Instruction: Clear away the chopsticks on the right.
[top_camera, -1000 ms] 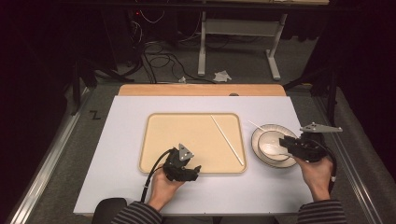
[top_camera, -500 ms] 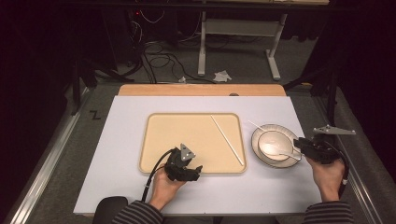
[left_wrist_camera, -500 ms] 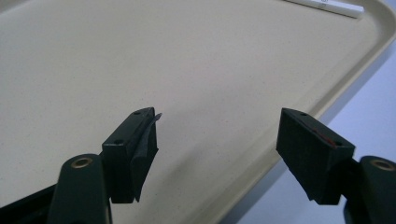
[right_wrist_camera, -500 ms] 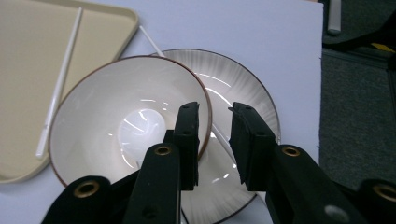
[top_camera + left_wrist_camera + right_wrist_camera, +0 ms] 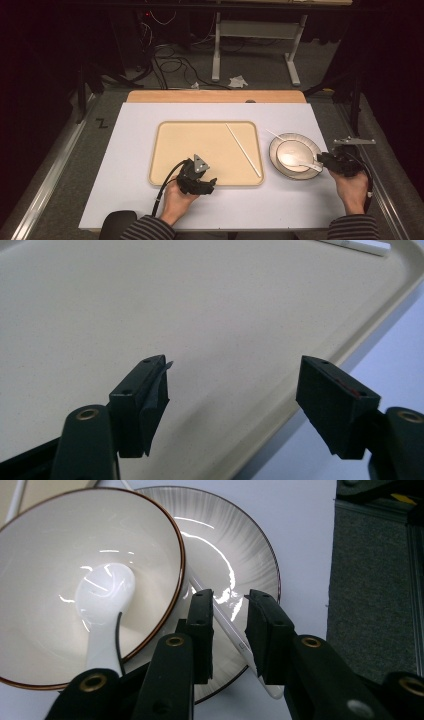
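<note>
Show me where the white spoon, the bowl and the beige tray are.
white spoon (image 5: 104,590), right gripper view, on its scoop.
bowl (image 5: 45,545), right gripper view, on its inner wall.
beige tray (image 5: 200,142), high view, on its bare floor.

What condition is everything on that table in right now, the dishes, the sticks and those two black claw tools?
Left gripper: open, nothing between its jaws, low over the tray.
Right gripper: part open, jaws either side of a chopstick; contact unclear.
Tray: flat on the table.
Bowl: upright on the plate.
Spoon: lying in the bowl.
Plate: flat, under the bowl.
Chopstick on plate: lying across the plate's rim.
Chopstick on tray: lying flat.
</note>
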Demonstrator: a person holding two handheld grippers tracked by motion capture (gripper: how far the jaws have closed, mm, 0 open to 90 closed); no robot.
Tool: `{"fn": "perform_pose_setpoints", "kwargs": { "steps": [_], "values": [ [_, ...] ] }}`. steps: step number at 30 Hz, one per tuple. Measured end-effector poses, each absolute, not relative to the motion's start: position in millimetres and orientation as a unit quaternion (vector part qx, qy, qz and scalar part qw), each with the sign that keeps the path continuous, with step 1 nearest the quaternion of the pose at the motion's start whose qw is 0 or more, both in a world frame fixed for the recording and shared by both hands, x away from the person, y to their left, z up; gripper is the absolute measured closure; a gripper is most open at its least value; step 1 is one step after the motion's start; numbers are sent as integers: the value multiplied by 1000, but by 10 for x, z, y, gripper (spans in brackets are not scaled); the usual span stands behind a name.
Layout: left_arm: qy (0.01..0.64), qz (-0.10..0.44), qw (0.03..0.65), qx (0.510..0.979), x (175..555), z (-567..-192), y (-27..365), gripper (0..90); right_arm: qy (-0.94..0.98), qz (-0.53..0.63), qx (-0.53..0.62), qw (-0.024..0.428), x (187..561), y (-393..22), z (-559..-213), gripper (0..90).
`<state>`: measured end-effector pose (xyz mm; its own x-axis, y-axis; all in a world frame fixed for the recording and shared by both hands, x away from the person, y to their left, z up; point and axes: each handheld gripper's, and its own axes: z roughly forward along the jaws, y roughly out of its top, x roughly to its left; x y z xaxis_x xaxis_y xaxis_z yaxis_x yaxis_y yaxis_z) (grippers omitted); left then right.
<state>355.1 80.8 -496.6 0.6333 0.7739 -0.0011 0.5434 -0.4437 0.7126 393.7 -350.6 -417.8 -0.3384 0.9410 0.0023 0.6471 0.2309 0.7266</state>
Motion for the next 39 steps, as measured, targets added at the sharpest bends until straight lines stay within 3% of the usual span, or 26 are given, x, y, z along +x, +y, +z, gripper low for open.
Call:
{"fn": "perform_pose_setpoints", "kwargs": {
  "steps": [26, 39],
  "values": [
    [396, 170, 345, 834, 3507, -4974, 809, 291, 773, 248, 550, 199, 4135, -3619, -4506, 740],
    [409, 177, 343, 827, 3463, -4970, 883, 291, 777, 240, 554, 179, 4255, -3651, -4594, 839]
  ]
}}
